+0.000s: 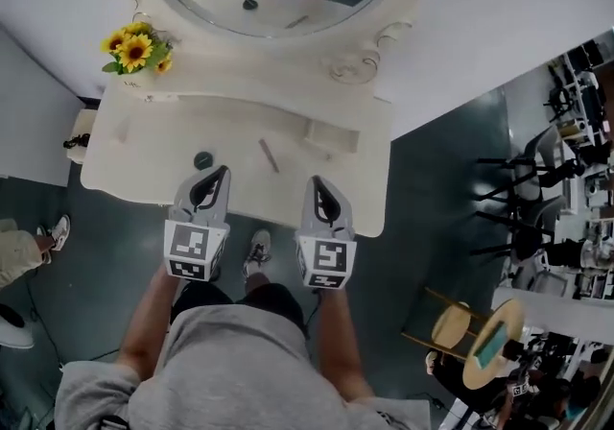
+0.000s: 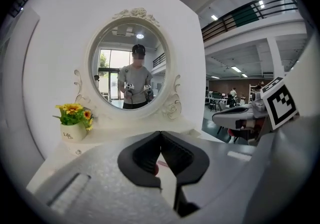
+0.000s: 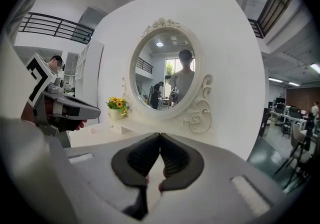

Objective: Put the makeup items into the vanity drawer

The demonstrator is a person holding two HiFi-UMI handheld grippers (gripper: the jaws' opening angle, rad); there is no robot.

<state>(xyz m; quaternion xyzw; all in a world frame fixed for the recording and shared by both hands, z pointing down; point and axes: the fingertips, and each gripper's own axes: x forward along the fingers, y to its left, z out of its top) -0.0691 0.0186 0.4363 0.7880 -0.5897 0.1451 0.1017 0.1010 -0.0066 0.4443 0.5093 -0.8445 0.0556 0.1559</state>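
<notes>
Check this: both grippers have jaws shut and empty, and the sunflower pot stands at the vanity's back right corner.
One slip: the sunflower pot stands at the vanity's back left corner, as the head view shows. The left gripper and right gripper do have jaws shut and empty.

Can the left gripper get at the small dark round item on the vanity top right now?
Probably yes. The left gripper hangs right beside the round item, with nothing between them on the vanity top. Its fingers are shut, so they would need to open first.
</notes>
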